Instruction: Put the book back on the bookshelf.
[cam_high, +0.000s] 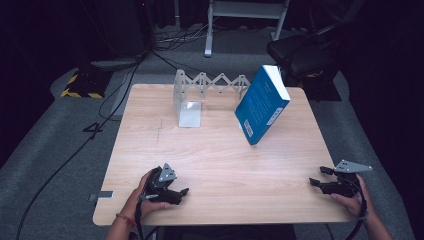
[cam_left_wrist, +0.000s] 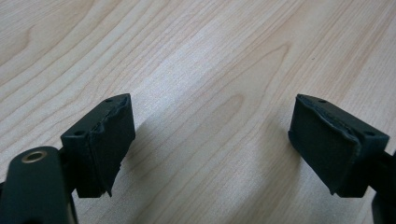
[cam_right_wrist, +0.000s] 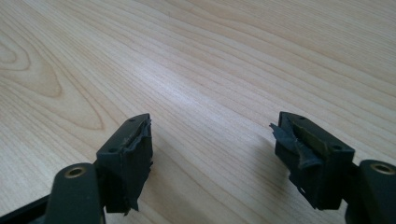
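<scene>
Blue book (cam_high: 262, 105) leans, seemingly on the rack (cam_high: 210, 87), in the high view.

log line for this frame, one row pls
left gripper: open, empty, near table edge | right gripper: open, empty | blue book: tilted against white expanding bookend, untouched
</scene>
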